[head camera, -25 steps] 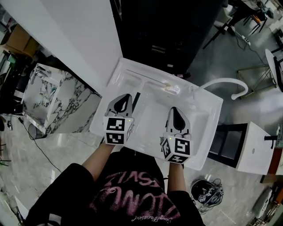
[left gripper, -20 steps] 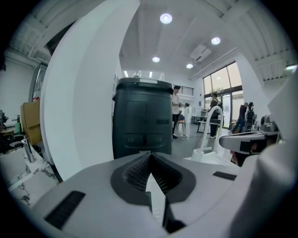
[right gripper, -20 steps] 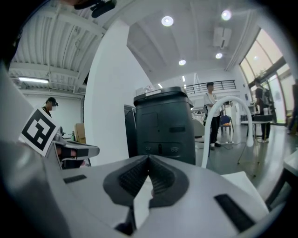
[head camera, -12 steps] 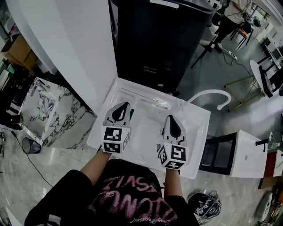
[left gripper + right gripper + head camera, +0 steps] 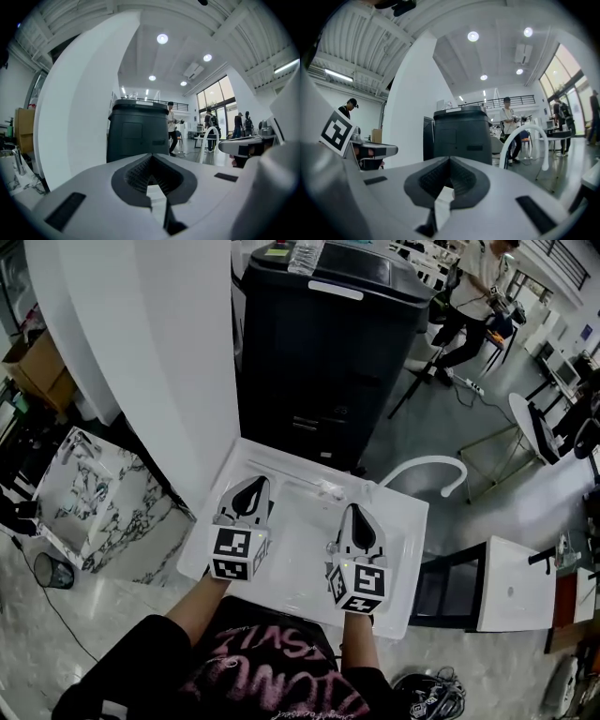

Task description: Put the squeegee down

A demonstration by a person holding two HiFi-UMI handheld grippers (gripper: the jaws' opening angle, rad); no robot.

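"Where's the squeegee?"

"Can't pick it out. The left gripper (image 5: 252, 486) and right gripper (image 5: 357, 512) cover much of the shallow white tray (image 5: 409, 521) at frame centre."

"And the claws?"

"Both pinched closed, with nothing between them."

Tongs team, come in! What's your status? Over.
Left tongs shut, empty. Right tongs shut, empty. Squeegee not in sight; both hover over white basin. Nothing blocking the tongs.
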